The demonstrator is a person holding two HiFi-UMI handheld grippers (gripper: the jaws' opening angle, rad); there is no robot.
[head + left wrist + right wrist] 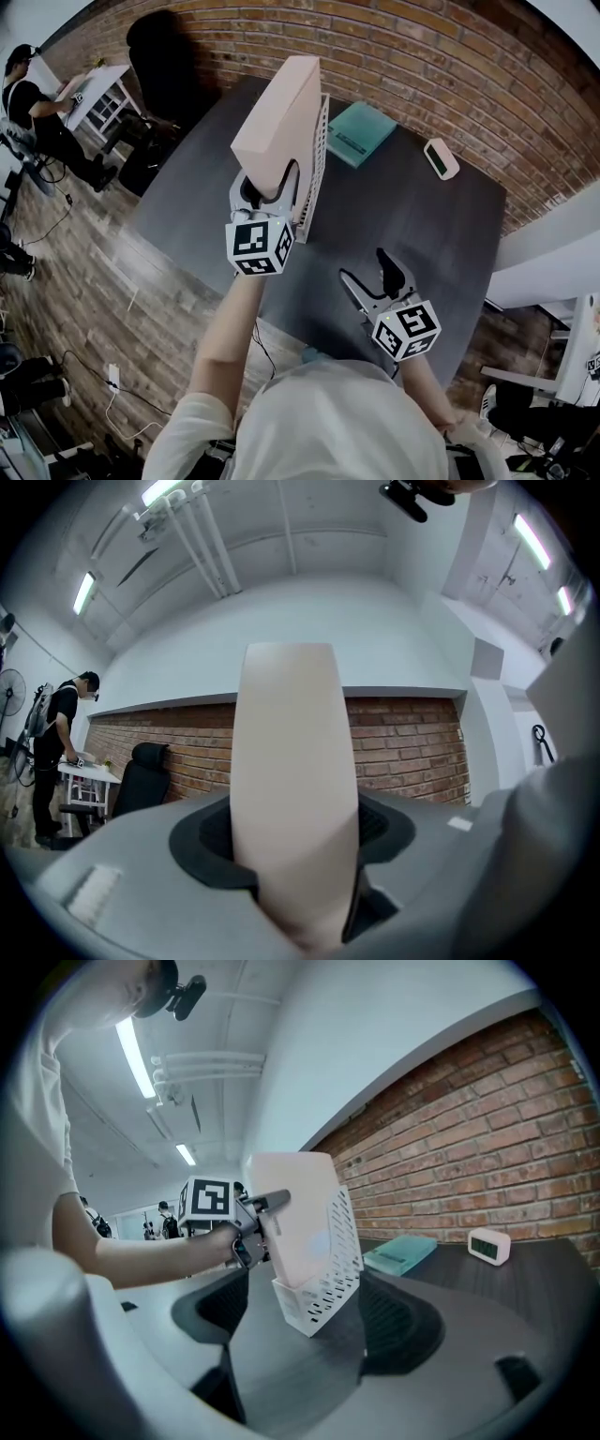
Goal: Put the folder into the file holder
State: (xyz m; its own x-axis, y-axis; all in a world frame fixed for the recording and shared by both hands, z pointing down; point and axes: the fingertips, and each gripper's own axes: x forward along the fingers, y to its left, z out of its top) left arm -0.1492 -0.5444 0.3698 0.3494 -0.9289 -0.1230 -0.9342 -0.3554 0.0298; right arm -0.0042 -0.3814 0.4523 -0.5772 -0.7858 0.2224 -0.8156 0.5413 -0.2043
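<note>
- The dark tabletop ran up to a brick wall. A black office chair stood at its far left corner. Farther off, a person bent over a small white desk.
- The folder, pale pink, stood on end over the tabletop with its long axis close to upright. Its narrow edge faced the left gripper.
- From the right gripper view, the folder's lower end dipped inside the white perforated file holder. The holder's low front wall hid the folder's bottom edge, so I couldn't tell whether it touched the floor of the holder.
- The holder's tall slotted side stood just beside the folder's right face, and nothing else crowded it.
- The left gripper was clamped on the folder's near edge low down. In its own view the folder blocked most of what lay ahead.
- The right gripper hung near the tabletop's front edge, well apart from the holder. Its jaws were spread and held nothing.
- A teal book lay flat behind the holder.
- A small white clock sat to the book's right, near the wall.
</note>
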